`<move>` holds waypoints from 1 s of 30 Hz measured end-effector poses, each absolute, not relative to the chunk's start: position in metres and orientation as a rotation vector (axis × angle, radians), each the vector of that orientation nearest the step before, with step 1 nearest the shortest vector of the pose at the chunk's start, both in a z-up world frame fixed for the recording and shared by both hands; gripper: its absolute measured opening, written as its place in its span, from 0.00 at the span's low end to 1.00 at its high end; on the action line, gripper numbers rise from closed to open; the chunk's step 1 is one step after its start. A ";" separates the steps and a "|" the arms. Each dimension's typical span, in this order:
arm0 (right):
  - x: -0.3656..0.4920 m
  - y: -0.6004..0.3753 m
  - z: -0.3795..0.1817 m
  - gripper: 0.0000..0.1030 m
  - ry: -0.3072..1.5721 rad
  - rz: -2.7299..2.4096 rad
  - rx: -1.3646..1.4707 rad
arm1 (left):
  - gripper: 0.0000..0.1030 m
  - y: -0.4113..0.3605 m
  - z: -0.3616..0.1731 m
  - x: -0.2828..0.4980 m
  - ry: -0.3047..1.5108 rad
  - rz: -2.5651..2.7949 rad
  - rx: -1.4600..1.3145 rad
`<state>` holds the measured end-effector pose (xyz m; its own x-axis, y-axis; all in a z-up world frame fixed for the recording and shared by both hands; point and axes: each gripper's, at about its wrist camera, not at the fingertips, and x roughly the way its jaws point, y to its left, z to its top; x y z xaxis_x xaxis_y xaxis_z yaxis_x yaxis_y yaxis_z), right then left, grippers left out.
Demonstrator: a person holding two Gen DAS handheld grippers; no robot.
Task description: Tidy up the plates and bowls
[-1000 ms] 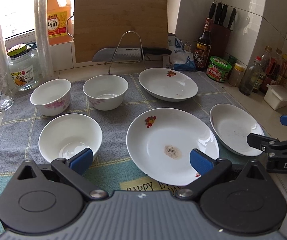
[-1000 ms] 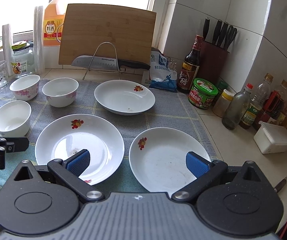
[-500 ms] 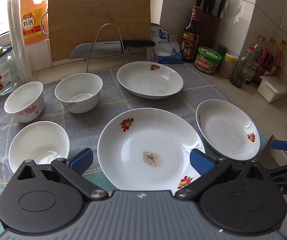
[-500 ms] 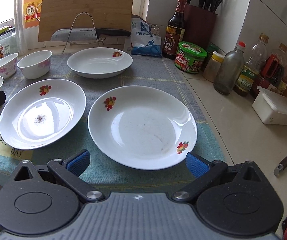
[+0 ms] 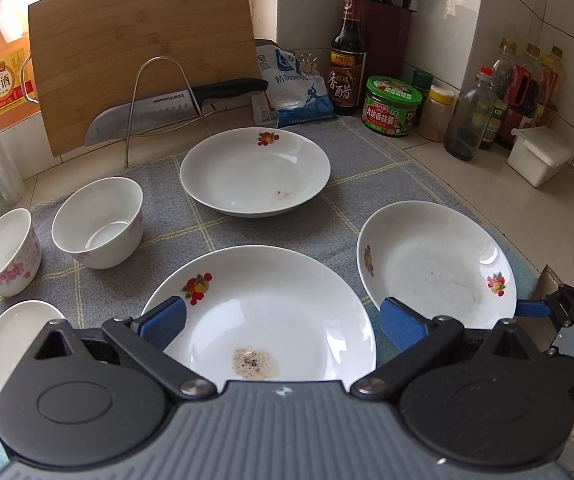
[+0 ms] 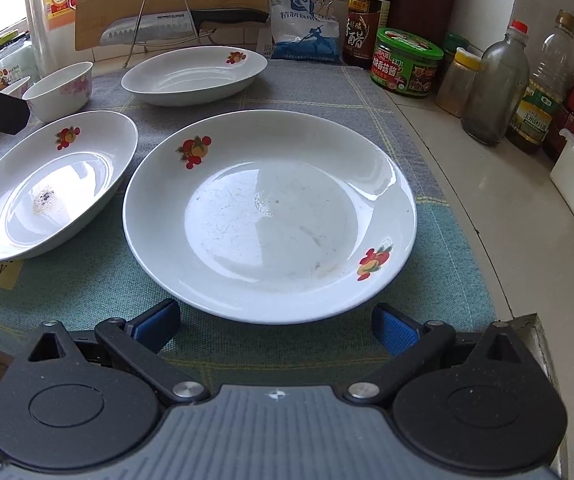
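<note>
Kitchen desk (image 6: 487, 240), cloth-covered. My right tongs (image 6: 275, 330) spread, near edge of right plate (image 6: 271, 212); left tongs (image 5: 283, 326) spread over middle plate (image 5: 271, 320). Risk: glazed rim slips, knocks neighbour.

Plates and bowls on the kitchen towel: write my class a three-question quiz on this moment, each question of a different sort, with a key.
1. True or false: the right gripper is shut on the plate with two fruit motifs.
2. How many white plates lie on the checked towel, and how many bowls?
3. Which plate has a brown speckled stain at its centre? A) the far plate B) the plate in front of the left gripper C) neither

Key
1. False: its jaws are open, short of the plate's near rim.
2. Three plates; three bowls, including the pink-flowered bowl.
3. B, the stained plate.
</note>
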<state>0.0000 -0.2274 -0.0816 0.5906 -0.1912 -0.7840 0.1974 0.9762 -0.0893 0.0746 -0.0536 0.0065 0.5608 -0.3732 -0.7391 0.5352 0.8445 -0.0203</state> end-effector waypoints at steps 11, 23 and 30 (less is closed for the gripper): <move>-0.006 -0.242 -0.087 1.00 0.839 -0.126 -0.020 | 0.99 -0.107 0.001 0.102 0.811 -0.705 0.316; -0.009 -0.250 -0.090 1.00 0.782 -0.055 -0.049 | 0.99 -0.186 -0.028 0.141 0.884 -0.982 0.472; -0.010 -0.254 -0.092 1.00 0.761 -0.039 -0.053 | 0.97 -0.212 -0.043 0.161 0.965 -1.062 0.545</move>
